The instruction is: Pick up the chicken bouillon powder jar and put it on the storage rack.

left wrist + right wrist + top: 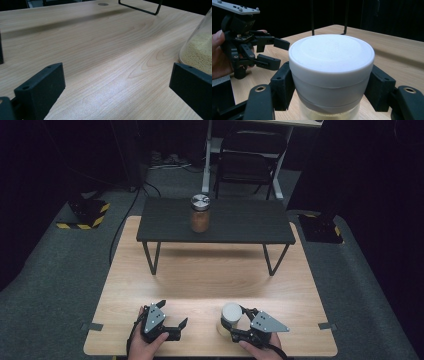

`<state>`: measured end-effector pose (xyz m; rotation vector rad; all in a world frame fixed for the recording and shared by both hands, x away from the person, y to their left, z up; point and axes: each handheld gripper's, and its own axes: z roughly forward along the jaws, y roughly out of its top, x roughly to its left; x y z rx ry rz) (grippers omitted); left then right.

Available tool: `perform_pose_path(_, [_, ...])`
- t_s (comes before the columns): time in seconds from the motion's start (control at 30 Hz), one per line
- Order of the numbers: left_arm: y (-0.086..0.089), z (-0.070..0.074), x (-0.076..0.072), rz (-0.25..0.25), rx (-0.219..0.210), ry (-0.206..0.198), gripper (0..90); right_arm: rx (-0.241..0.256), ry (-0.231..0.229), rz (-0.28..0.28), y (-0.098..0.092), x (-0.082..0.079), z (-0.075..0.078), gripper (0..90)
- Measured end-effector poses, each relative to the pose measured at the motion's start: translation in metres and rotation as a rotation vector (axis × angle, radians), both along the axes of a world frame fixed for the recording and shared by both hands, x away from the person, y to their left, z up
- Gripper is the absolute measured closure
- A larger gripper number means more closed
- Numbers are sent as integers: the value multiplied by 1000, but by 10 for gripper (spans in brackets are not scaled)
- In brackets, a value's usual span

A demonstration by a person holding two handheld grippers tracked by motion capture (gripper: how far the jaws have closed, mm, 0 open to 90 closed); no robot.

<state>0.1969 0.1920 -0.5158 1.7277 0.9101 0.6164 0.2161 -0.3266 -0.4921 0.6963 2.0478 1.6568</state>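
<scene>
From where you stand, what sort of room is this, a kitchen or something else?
Probably a lab or test room, not a kitchen: dark curtained walls, grey carpet with black-and-yellow hazard tape, a folding chair, and a bare wooden table where a person works handheld grippers, the right gripper clamping a white-lidded jar.

White-lidded jar [331, 72] between right gripper [331, 87] fingers [283, 87]; open left gripper [277, 52] beyond.

Smooth wood-grain table [105, 55], matt white lid [331, 53]

Two jars [200, 213] [230, 317]; two hand-held grippers [172, 322] [238, 324]; one chair [247, 162].
</scene>
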Motion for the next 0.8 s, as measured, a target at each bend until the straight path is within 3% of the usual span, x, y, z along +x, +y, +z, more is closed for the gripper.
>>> perform_pose_path(0.37, [0, 0, 0, -3, 1, 0, 4, -16, 15, -19, 4, -2, 7, 339])
perform_pose_path(0.8, [1, 0, 0, -6, -1, -2, 4, -17, -13, -92, 2, -5, 26, 338])
